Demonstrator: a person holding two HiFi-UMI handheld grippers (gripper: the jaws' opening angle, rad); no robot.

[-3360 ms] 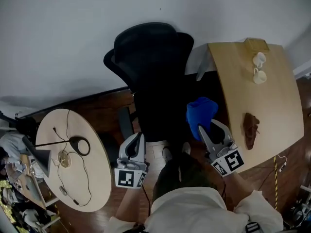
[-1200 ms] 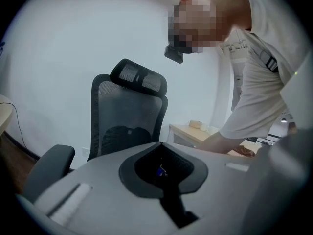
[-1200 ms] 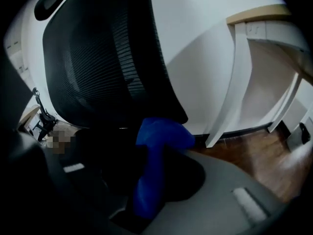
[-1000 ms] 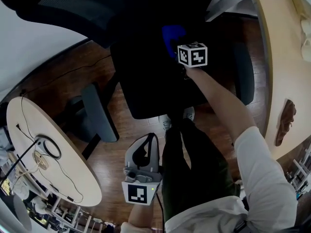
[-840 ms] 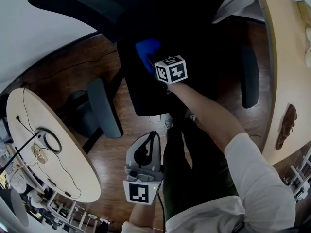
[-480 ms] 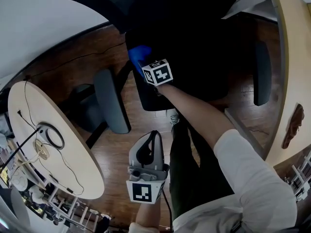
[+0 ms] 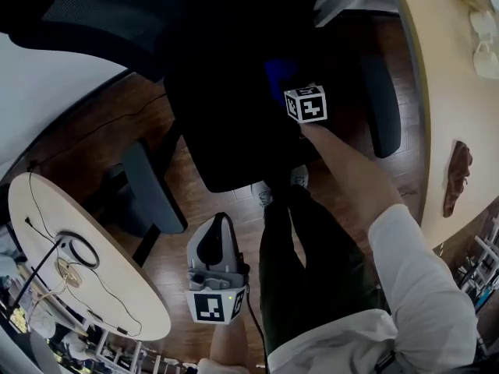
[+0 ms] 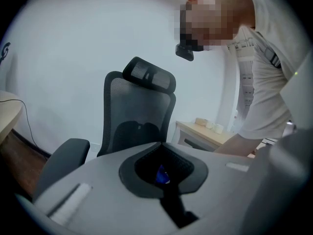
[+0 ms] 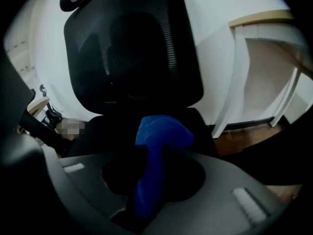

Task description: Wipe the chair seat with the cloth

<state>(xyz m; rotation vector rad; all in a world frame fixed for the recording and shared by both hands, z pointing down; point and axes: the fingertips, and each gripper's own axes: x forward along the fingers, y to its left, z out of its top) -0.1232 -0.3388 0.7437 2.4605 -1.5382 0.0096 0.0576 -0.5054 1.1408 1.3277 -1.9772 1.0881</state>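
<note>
The black chair seat (image 7: 226,123) fills the upper middle of the head view. My right gripper (image 7: 287,84) reaches over it, shut on the blue cloth (image 7: 278,73), which lies against the seat's middle right part. In the right gripper view the blue cloth (image 9: 161,131) bulges out of the shut right gripper (image 9: 152,173), in front of the chair's mesh backrest (image 9: 132,48). My left gripper (image 7: 217,223) hangs low over the wood floor beside the person's leg, shut and holding nothing. The left gripper (image 8: 164,153) faces the chair's backrest (image 8: 139,111).
A round table (image 7: 78,279) with cables stands at the lower left. A wooden desk (image 7: 440,100) with cups (image 7: 485,37) and a brown object (image 7: 455,178) runs along the right. Grey armrests (image 7: 144,185) (image 7: 379,92) flank the seat. The person's legs (image 7: 304,263) stand in front of it.
My right gripper has swept the blue cloth from the seat's left edge to its middle right part. The left gripper has stayed low by the leg.
</note>
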